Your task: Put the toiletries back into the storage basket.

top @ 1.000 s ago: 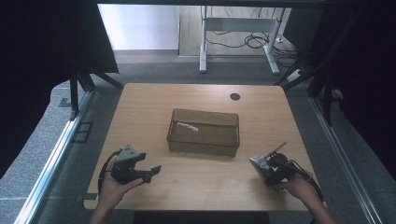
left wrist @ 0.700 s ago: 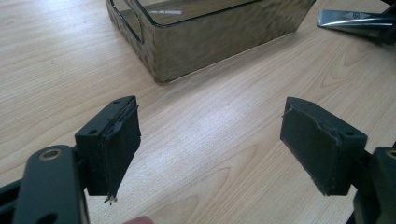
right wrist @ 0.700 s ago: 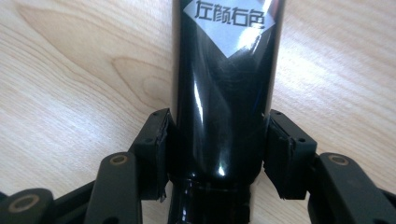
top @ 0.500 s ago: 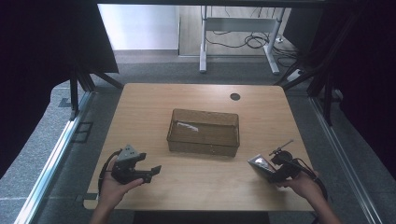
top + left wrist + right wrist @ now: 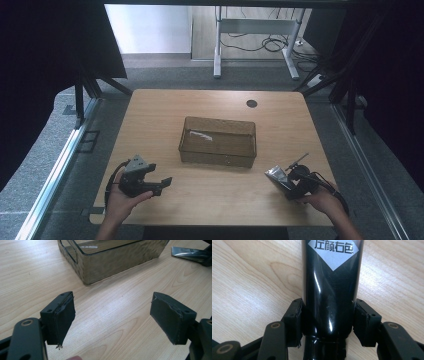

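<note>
A black tube [image 5: 332, 290] with a white diamond label lies between my right gripper's [image 5: 328, 320] pads, and both pads press on its sides near the cap end. In the high view this gripper [image 5: 289, 183] sits at the table's front right, with the tube [image 5: 276, 176] pointing left towards the bin. The left gripper [image 5: 165, 183] rests at the front left, held by a hand. In its own view, the left gripper [image 5: 112, 317] stands wide open over bare wood. The tube's crimped end [image 5: 187, 252] shows far off at that view's top right.
A smoky see-through bin [image 5: 217, 159] stands mid-table with a small pale item [image 5: 200, 135] inside; its corner [image 5: 112, 262] is close ahead of the left gripper. A cable hole [image 5: 251, 103] is at the wooden table's [image 5: 150, 115] back right. Dark curtains flank both sides.
</note>
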`<state>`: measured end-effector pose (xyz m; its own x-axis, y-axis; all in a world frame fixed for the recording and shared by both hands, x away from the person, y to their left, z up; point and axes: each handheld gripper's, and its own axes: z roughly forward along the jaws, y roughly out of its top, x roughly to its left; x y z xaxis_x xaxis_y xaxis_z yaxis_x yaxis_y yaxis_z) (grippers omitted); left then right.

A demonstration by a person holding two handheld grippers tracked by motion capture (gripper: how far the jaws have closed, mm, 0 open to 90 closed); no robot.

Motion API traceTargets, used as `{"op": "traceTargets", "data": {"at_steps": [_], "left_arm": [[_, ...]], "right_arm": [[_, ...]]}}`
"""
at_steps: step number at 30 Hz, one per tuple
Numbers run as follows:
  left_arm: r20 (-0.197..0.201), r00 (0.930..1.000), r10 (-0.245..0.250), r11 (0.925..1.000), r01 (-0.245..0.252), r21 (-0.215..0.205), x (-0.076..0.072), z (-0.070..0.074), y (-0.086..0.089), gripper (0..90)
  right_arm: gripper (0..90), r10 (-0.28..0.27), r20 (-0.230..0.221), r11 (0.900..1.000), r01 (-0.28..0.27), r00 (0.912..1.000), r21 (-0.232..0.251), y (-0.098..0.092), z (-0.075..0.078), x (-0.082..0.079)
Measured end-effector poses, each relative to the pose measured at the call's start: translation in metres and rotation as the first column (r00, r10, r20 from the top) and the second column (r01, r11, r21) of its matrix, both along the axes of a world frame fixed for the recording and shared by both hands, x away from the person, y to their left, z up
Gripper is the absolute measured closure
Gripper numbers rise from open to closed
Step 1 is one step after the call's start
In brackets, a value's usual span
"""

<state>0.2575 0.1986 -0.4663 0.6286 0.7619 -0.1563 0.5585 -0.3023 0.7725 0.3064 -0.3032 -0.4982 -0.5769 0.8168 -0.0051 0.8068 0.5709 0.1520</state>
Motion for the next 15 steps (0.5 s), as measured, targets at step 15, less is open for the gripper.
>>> {"op": "traceTargets", "data": {"at_steps": [15], "left_arm": [[0.003, 1.0000, -0.001, 1.0000, 0.001, 0.000, 0.000, 0.001, 0.000, 20.4]], "right_arm": [[38.1, -0.005, -0.017, 1.000, 0.005, 0.9998, -0.005, 0.011, -0.001, 0.016]]}}
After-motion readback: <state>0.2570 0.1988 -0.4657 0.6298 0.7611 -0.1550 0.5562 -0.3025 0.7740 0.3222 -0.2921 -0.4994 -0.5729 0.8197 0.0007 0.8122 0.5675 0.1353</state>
